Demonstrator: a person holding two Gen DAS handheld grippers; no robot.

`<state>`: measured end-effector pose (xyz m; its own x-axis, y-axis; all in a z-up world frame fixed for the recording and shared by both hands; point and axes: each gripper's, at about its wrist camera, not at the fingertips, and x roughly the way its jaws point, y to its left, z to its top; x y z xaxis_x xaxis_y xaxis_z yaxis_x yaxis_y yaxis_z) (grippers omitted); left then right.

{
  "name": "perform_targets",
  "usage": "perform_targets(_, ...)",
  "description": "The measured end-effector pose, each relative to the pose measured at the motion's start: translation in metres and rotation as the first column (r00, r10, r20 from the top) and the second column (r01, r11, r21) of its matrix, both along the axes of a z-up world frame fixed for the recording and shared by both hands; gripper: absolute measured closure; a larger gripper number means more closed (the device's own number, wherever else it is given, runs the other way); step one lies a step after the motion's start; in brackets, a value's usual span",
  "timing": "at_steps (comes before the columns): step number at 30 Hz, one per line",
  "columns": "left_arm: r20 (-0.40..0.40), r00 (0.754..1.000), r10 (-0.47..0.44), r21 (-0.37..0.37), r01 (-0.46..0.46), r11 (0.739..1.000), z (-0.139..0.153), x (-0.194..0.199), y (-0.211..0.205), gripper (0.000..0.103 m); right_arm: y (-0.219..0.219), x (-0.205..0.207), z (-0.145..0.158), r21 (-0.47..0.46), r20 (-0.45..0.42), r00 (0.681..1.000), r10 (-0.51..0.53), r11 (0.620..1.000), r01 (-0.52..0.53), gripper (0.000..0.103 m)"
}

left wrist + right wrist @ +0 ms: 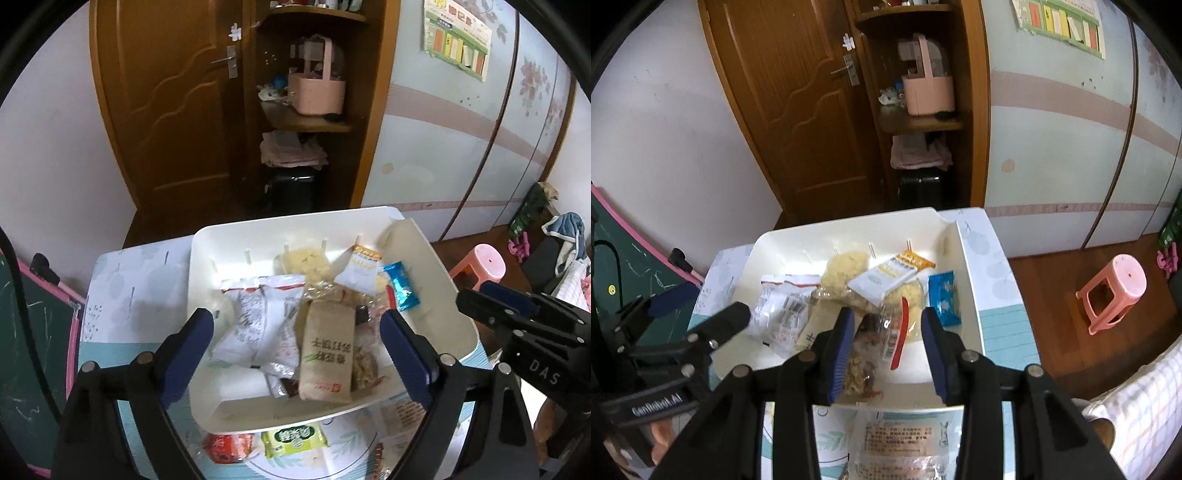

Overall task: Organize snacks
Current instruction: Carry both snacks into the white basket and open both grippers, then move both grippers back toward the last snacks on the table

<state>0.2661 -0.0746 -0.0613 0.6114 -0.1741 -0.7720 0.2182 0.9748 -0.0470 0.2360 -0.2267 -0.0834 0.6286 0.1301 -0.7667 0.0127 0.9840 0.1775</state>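
Observation:
A white bin point(229, 251) point(849, 221) holds several snack packets. My left gripper point(297, 315) hangs wide open over it, with nothing between its pads. Below it, a brown packet point(325, 358) lies on white packets point(255, 321). My right gripper point(887, 314) hovers over the bin's right half, its jaws only a narrow gap apart. A clear packet with a red edge point(899, 332) fills that gap. A blue packet point(945, 297) and a white-and-orange one point(890, 275) lie further back. Each gripper also shows at the side of the other's view: the right gripper point(471, 293) and the left gripper point(718, 301).
The bin stands on a small table with a patterned cloth point(129, 295). A green packet point(293, 439), a red one point(225, 446) and a clear bag point(905, 443) lie in front of the bin. A chalkboard point(29, 350) leans at the left. A pink stool point(1115, 288) stands at the right.

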Motion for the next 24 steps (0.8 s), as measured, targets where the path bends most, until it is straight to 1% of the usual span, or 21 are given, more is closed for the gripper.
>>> perform_targets(6, 0.003, 1.000, 0.012, 0.014, -0.012, 1.000, 0.003, -0.016, 0.014, 0.012, -0.001, -0.013, -0.002, 0.021, -0.010, 1.000, 0.006, 1.000, -0.006, 0.064)
perform_targets(9, 0.014, 1.000, 0.014, 0.017, -0.014, 1.000, 0.009, -0.027, 0.021, 0.012, 0.000, -0.024, 0.001, 0.026, -0.007, 1.000, 0.010, 1.000, -0.010, 0.062)
perform_targets(11, 0.023, 1.000, 0.015, 0.011, -0.015, 1.000, 0.016, -0.036, 0.025, 0.012, 0.001, -0.034, 0.003, 0.028, 0.000, 1.000, 0.014, 1.000, -0.014, 0.058)
perform_targets(16, 0.058, 0.998, 0.005, -0.010, -0.004, 1.000, 0.035, -0.061, 0.034, 0.012, 0.006, -0.062, 0.015, 0.039, 0.025, 0.999, 0.026, 0.999, -0.026, 0.053)
perform_targets(24, 0.122, 0.992, -0.039, 0.004, 0.038, 0.999, 0.064, -0.108, 0.048, 0.012, 0.013, -0.106, 0.038, 0.038, 0.072, 0.997, 0.041, 0.998, -0.044, 0.048)
